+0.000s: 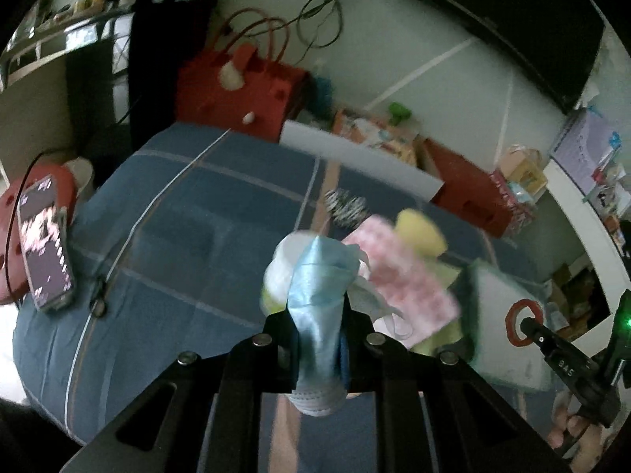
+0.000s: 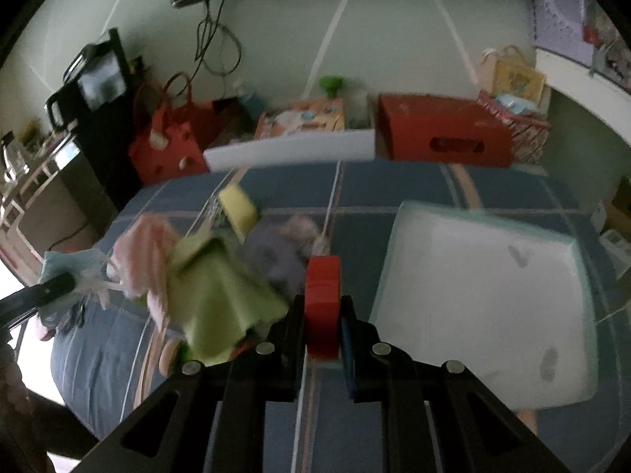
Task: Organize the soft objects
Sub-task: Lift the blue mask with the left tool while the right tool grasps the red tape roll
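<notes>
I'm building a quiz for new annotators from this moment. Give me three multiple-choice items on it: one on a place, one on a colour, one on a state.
1. Where does the yellow sponge lie?
A. on the blue bedspread beside the pink cloth
B. inside the white tray
C. on the red box

2. What colour is the thing in the right gripper?
A. green
B. red
C. white

3. How does the left gripper stand?
A. wide open, holding nothing
B. open above the phone
C. shut on a light blue face mask

Answers:
1 A: the yellow sponge rests on the blue bedspread next to the pink cloth.
2 B: the right gripper clamps a red ring-shaped object.
3 C: the left gripper pinches the light blue face mask.
</notes>
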The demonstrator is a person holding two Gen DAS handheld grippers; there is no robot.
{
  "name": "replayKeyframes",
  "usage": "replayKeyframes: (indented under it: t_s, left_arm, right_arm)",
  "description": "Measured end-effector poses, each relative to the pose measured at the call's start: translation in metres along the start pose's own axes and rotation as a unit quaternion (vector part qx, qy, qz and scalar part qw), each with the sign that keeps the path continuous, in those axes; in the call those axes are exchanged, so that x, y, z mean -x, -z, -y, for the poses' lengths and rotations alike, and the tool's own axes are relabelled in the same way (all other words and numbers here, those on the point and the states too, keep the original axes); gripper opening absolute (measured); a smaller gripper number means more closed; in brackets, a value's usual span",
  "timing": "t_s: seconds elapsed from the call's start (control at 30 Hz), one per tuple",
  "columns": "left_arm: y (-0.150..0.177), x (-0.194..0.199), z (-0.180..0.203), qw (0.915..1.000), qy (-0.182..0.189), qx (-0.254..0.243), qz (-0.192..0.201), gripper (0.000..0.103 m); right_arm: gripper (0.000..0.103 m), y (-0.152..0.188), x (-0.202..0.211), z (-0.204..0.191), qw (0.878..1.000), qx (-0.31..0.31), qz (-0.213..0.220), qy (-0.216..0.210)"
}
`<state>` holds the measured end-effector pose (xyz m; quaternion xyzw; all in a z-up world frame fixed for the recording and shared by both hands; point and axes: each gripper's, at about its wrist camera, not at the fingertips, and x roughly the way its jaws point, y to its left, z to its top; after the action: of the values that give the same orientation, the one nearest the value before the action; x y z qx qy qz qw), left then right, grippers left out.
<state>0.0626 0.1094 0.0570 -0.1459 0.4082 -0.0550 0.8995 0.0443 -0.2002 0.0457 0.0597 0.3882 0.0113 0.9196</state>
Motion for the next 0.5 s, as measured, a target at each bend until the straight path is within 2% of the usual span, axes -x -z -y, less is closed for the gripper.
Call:
replayKeyframes:
  t_s: [0.23, 0.5]
  left_arm:
    - [-0.028, 0.001, 0.052, 0.9985, 0.036, -0.037, 0.020, 0.015]
    - [-0.043, -0.023, 0.120, 0.9933, 0.086, -0.076, 0.016, 0.015]
  right_arm:
    - [0.016, -0.031, 0.000, 0.018, 0.999, -0.028, 0.019, 0.011]
    - [0.016, -0.037, -0.019, 0.054, 0.996, -0.071, 0.013, 0.044]
